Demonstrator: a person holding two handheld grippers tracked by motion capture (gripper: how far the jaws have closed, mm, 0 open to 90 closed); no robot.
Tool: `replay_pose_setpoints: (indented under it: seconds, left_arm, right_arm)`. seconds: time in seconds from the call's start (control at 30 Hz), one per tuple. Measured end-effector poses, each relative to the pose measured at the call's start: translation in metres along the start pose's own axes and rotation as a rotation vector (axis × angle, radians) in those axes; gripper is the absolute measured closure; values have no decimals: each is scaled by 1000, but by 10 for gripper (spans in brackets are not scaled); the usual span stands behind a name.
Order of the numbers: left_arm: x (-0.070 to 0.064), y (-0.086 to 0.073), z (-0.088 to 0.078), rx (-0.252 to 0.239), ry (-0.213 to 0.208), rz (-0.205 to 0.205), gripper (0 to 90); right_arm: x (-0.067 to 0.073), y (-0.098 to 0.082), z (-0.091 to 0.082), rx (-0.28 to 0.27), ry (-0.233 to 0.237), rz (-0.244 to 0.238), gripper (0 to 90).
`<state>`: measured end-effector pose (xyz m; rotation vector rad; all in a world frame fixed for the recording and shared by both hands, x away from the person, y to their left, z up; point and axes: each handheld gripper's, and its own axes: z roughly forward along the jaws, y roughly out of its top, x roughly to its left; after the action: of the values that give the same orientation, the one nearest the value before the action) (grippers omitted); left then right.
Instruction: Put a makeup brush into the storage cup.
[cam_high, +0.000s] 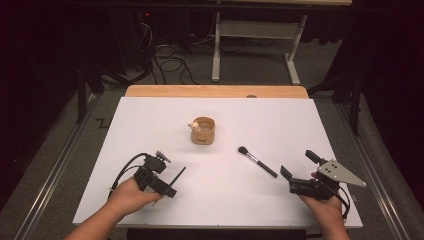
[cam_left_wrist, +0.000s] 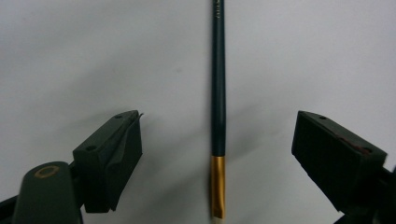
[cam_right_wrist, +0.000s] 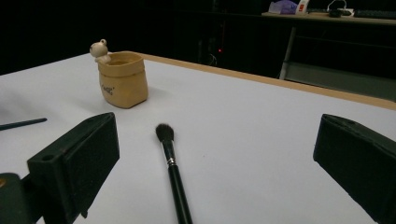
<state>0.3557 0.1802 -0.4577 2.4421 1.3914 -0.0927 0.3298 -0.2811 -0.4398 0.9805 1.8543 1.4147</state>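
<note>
Straddling a thin dark brush (cam_left_wrist: 218, 93) that lies flat on the white table (cam_high: 150, 125), the left gripper (cam_left_wrist: 217, 154) has jaws apart, not touching it. The right gripper (cam_right_wrist: 215, 163) gapes near a makeup brush (cam_right_wrist: 172, 168).

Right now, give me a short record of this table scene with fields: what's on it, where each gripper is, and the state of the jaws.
surface: white table
holder: tan cup with a small animal figure on its rim, upright near the middle
left gripper: over the thin dark brush with a gold ferrule, which lies between the jaws; pads not touching it
right gripper: jaws wide apart, nothing between them, aimed at the black makeup brush
makeup brush: flat on the table, bristles toward the cup, untouched
</note>
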Motion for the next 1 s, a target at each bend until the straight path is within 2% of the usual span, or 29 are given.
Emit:
replay_pose_setpoints:
  seconds: [0.2,0.3,0.57,0.87,1.0]
  left_arm:
    - [-2,-1,-2,-17,7,-3,279]
    - [-1,-1,-4,-28,5,-9,363]
    - [-2,-1,-3,-18,2,-18,531]
    - [-4,-1,-2,-10,30,-2,590]
    - [-5,-3,-2,-24,46,-1,619]
  right_arm:
    - [0,0,0,0,0,-1,11]
    - [0,0,0,-1,0,2,11]
    - [0,0,0,-1,2,4,11]
    - [0,0,0,-1,1,2,11]
    - [0,0,0,-1,1,-1,11]
